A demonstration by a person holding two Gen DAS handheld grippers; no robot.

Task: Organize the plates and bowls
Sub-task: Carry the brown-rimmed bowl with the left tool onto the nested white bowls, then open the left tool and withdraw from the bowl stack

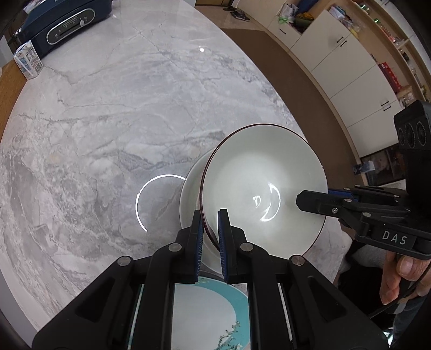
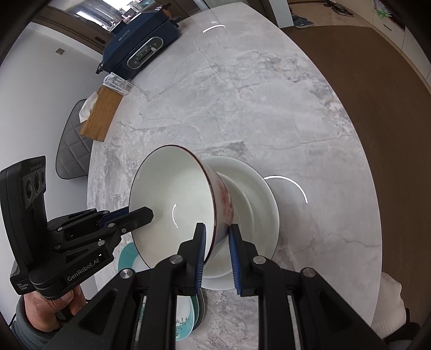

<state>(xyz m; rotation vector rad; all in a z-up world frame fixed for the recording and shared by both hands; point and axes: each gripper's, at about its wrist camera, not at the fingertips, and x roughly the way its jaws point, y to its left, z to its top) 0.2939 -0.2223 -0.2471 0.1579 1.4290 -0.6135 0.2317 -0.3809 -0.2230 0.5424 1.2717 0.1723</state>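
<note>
A white bowl with a dark red rim [image 1: 258, 188] [image 2: 172, 199] is held tilted between both grippers over the marble table. My left gripper [image 1: 210, 228] is shut on its near rim; it also shows in the right wrist view [image 2: 142, 212]. My right gripper [image 2: 216, 242] is shut on the opposite rim, and shows in the left wrist view [image 1: 304, 200]. A plain white bowl [image 1: 190, 193] [image 2: 256, 193] stands on the table right behind the held one. A teal-rimmed plate with a blossom pattern [image 1: 212, 309] [image 2: 186, 317] lies under the grippers.
The marble table [image 1: 107, 121] [image 2: 242, 94] stretches ahead. A dark blue appliance [image 1: 64, 21] [image 2: 140, 48] and a small carton [image 1: 28, 60] [image 2: 118, 83] stand at its far side. A wooden box with tissues [image 2: 99, 115] sits at the left edge. White cabinets [image 1: 344, 67] line the room's right.
</note>
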